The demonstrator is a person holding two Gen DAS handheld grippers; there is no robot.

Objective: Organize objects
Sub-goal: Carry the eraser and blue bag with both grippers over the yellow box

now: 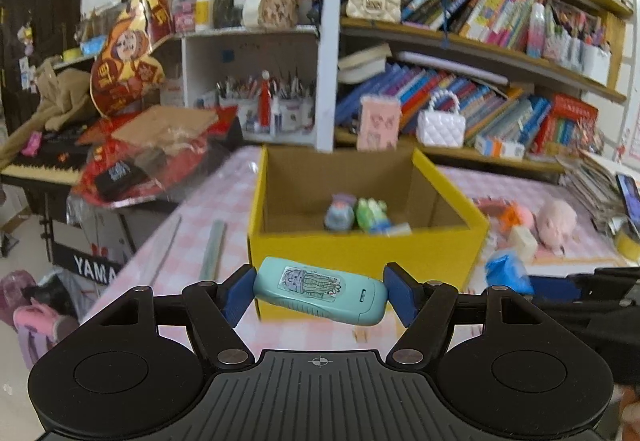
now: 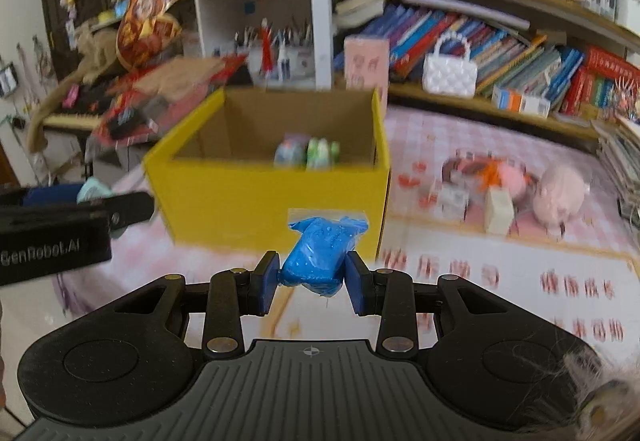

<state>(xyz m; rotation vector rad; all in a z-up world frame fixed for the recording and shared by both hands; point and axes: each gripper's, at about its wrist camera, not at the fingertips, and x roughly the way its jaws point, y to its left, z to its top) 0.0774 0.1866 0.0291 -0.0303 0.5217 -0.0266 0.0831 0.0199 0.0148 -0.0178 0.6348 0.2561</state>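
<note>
Nearest you, your left tool (image 1: 320, 295) is clamped on a mint-green device with a cactus sticker (image 1: 320, 295), and your right tool (image 2: 312, 279) is clenched on a blue bagged lump (image 2: 316, 261); both hang above the pink-checked counter (image 1: 192, 209), just short of the yellow cardboard box (image 1: 360, 249). The box already holds two or three small toys (image 1: 356, 215), so you look to be midway. These two loads have yet to go in, and the pink plush (image 2: 560, 197), a small cream block (image 2: 498, 211) and other bits near them remain out on the counter.
</note>
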